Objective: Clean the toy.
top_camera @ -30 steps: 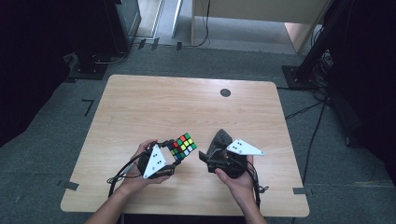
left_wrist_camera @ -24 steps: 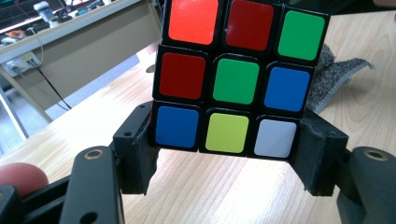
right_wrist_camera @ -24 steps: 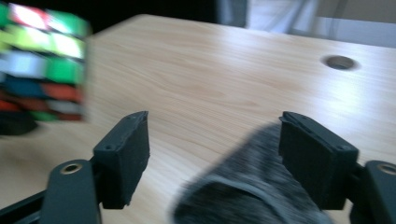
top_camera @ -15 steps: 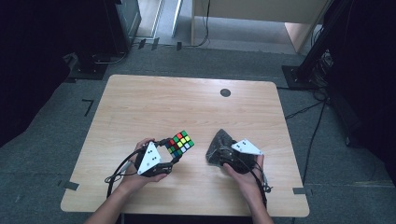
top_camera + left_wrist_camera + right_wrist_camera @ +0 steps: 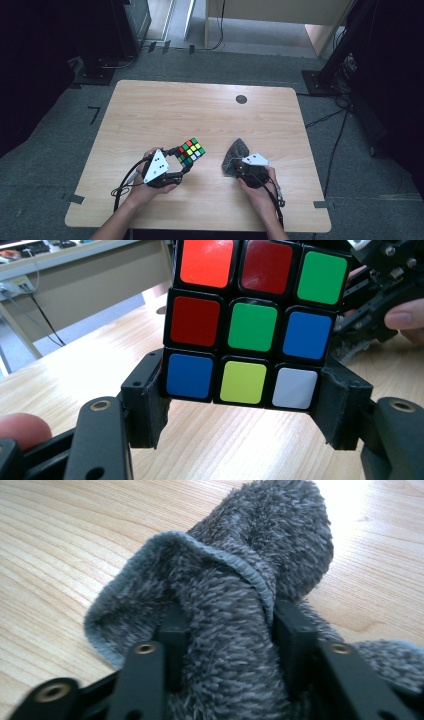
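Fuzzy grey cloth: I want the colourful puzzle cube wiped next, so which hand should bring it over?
Right: its gripper already pinches the fuzzy grey cloth; the left gripper is busy gripping the cube.

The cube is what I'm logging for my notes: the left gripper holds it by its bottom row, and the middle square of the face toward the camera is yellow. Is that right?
Not quite. The middle square of the cube is green, as the left gripper view shows; the yellow square sits just below it, in the bottom row. The rest holds: the left gripper clamps the cube by its bottom row.
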`<state>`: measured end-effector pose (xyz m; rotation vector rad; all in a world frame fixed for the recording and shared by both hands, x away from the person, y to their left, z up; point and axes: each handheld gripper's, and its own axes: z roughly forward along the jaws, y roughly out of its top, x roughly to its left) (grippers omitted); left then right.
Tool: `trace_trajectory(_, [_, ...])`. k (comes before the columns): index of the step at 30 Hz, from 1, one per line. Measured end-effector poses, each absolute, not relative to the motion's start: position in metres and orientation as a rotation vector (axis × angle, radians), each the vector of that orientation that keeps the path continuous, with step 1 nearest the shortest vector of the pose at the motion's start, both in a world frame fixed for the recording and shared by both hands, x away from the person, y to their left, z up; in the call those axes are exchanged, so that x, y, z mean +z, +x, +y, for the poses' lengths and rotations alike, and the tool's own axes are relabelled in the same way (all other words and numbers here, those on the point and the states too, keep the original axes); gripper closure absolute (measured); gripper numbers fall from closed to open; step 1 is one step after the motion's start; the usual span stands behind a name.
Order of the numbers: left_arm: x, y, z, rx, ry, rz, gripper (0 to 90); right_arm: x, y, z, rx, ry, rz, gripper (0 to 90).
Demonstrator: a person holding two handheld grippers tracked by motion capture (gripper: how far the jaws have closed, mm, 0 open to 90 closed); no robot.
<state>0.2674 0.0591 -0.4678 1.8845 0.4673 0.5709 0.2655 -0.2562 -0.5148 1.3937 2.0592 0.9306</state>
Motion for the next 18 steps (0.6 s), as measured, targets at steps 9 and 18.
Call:
trace_trajectory(9, [-0.471,0.267,0.053,0.552,1.924,0.456,33.3,-0.481,0.254,-0.260,1.247,1.356,1.980,68.7])
trace_trajectory(18, [-0.475,0.261,0.038,0.544,1.998,0.403,33.2,-0.427,0.218,-0.220,1.555,1.003,1.946,68.5])
